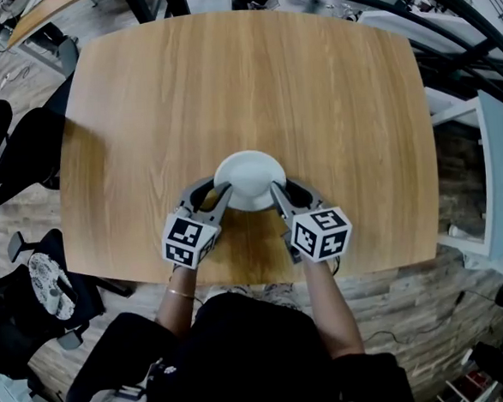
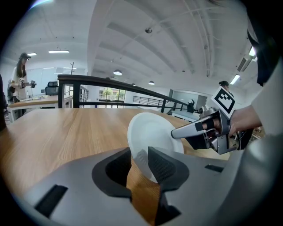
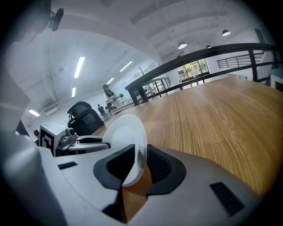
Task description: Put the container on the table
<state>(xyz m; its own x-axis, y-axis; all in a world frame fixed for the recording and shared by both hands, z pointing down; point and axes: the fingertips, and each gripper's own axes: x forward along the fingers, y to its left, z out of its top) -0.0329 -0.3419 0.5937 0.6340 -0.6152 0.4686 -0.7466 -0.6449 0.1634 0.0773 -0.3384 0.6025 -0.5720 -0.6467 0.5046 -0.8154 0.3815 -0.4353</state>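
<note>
Head view looks down on a pale wooden worktop (image 1: pixel 243 85), with dark office chairs (image 1: pixel 12 148) standing off its left side. Near the front edge, the left hand-held gripper (image 1: pixel 219 187), whose left marker cube (image 1: pixel 188 237) is printed with black-and-white squares, straddles the left wall of the white container (image 1: pixel 248 177). The container sits on the worktop at its near middle. Left gripper view has that wall standing between the jaws, which are parted and released. On the container's right side, the right hand-held gripper (image 1: pixel 281 187) carries a right marker cube (image 1: pixel 321 232) with similar squares. Right gripper view shows the thin white rim between its parted jaws, ungripped.
</note>
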